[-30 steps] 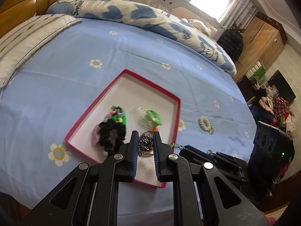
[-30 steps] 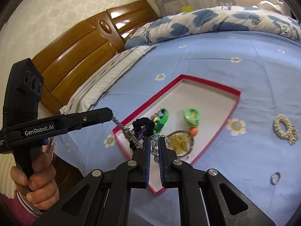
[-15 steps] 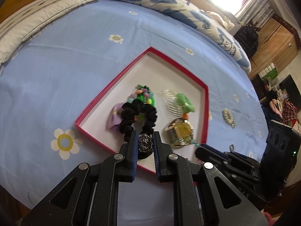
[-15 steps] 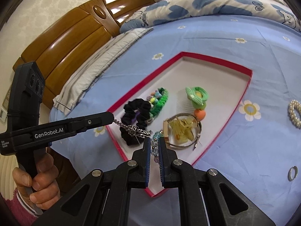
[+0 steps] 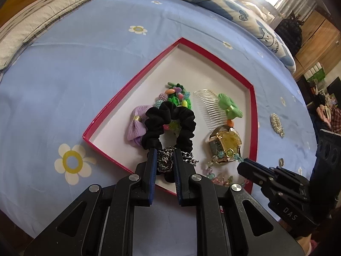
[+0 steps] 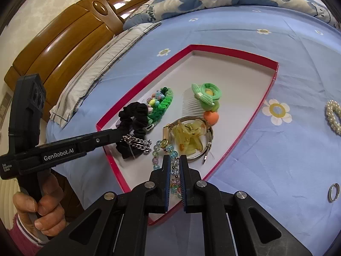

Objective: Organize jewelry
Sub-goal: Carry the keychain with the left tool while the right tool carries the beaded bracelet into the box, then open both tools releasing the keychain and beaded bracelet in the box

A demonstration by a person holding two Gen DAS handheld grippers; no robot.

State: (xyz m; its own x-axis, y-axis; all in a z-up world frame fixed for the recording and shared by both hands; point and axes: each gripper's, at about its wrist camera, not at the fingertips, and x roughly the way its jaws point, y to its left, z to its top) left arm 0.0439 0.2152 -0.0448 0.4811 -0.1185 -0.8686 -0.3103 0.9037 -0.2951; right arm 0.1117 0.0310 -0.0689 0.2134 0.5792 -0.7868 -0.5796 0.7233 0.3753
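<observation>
A red-rimmed white tray (image 5: 132,85) lies on the blue bed sheet. My left gripper (image 5: 164,155) is shut on a silver chain (image 5: 164,163), low over the tray's near corner, and the chain rests against a black scrunchie (image 5: 170,115). The right wrist view shows that chain (image 6: 136,144) draped over the scrunchie (image 6: 136,115). My right gripper (image 6: 174,160) is shut on a pastel beaded bracelet (image 6: 158,147), whose loose end lies on the tray floor beside a yellow hair claw (image 6: 189,134).
Inside the tray are a green braided band (image 5: 177,96), a purple bow (image 5: 137,125) and a clear comb with a green bow (image 5: 213,111). On the sheet to the right lie a pearl scrunchie (image 6: 333,117) and a ring (image 6: 333,192). A wooden headboard (image 6: 64,47) stands far left.
Both grippers have sunk towards the tray with their pieces still held. The chain and the beads now touch the things in the tray.
</observation>
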